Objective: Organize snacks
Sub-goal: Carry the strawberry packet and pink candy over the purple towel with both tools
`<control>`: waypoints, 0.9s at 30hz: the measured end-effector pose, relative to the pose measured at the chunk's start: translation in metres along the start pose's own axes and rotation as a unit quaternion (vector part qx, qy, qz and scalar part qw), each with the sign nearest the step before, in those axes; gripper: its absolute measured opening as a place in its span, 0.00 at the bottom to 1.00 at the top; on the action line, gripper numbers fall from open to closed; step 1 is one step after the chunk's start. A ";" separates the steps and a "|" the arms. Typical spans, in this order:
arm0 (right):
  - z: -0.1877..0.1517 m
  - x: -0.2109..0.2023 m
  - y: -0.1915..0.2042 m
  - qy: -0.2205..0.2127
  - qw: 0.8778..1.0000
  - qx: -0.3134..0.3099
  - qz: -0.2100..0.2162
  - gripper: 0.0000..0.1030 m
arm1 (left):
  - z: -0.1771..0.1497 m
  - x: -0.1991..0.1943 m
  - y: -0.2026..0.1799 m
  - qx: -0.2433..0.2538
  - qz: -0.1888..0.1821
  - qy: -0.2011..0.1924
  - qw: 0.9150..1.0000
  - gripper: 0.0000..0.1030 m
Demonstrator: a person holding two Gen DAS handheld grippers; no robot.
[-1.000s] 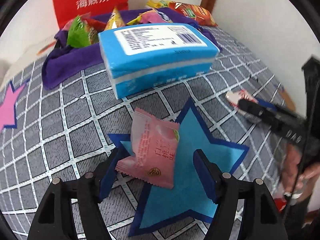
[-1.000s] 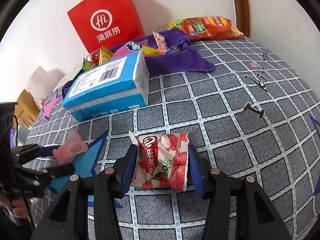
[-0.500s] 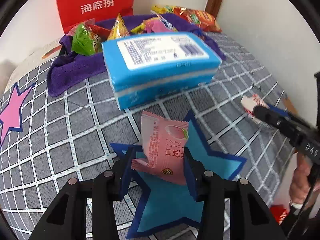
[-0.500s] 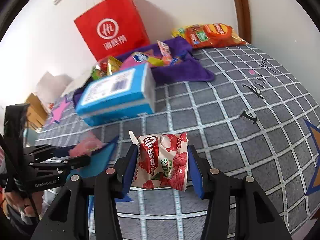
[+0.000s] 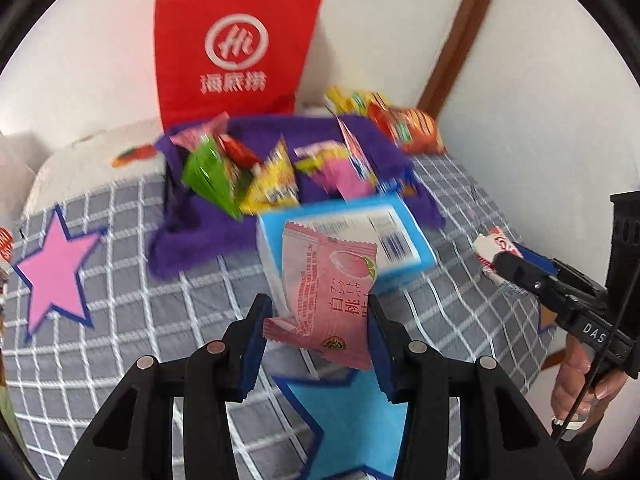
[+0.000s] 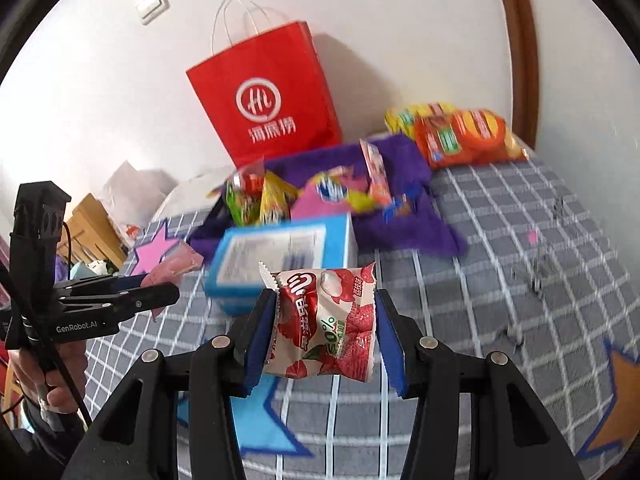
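My left gripper [image 5: 318, 338] is shut on a pink peach snack packet [image 5: 326, 296] and holds it above the bed; it also shows in the right wrist view [image 6: 176, 262]. My right gripper [image 6: 326, 334] is shut on a red-and-white lychee snack packet [image 6: 324, 320], lifted off the bed; the left wrist view shows it at the right [image 5: 490, 250]. A purple cloth basket [image 5: 280, 136] at the back holds several colourful snack packets [image 5: 212, 176]. It also shows in the right wrist view [image 6: 396, 168].
A blue tissue pack [image 5: 404, 240] lies in front of the basket. A red paper bag [image 6: 264, 96] stands against the wall behind it. An orange chip bag [image 6: 464, 136] lies at the back right. The grey checked bedspread [image 6: 500, 280] has pink [image 5: 56, 272] and blue [image 5: 344, 420] stars.
My left gripper closed on the pink packet and lifted it off the blue star. Both grippers have risen and moved toward the basket with their packets.
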State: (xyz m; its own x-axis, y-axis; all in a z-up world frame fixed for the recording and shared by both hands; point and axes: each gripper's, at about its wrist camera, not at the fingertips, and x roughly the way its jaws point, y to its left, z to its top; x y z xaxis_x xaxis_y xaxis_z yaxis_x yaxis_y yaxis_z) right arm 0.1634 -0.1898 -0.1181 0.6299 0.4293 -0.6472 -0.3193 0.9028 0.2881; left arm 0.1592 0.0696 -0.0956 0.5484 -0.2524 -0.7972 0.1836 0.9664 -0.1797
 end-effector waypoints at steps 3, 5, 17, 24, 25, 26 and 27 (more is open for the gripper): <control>0.028 0.003 0.007 -0.011 1.000 -0.012 -0.001 0.47 | 0.023 -0.004 0.008 -0.006 0.010 -0.015 1.000 0.42; 0.050 0.008 0.012 -0.017 1.000 -0.022 -0.005 0.47 | 0.037 -0.005 0.016 -0.014 0.016 -0.022 1.000 0.42; 0.151 0.071 0.021 -0.028 0.999 -0.029 0.001 0.47 | 0.116 0.003 0.053 -0.060 0.035 -0.063 0.996 0.43; 0.179 0.111 0.014 -0.024 0.999 -0.013 0.031 0.47 | 0.142 0.031 0.061 -0.078 0.034 -0.058 0.995 0.43; 0.179 0.115 0.011 -0.022 0.999 -0.007 0.033 0.47 | 0.143 0.034 0.062 -0.081 0.033 -0.057 0.995 0.43; 0.178 0.124 0.005 -0.015 0.999 0.003 0.036 0.47 | 0.143 0.039 0.065 -0.086 0.029 -0.056 0.994 0.43; 0.177 0.131 0.000 -0.007 0.999 0.009 0.036 0.47 | 0.142 0.042 0.067 -0.091 0.024 -0.054 0.994 0.43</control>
State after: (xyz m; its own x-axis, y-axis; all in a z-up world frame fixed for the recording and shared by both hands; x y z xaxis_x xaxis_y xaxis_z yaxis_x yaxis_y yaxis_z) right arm 0.3711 -0.1291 -0.0777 0.6158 0.4931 -0.6145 -0.3513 0.8700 0.3460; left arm 0.3109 0.1171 -0.0592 0.6397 -0.1992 -0.7423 0.0100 0.9679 -0.2512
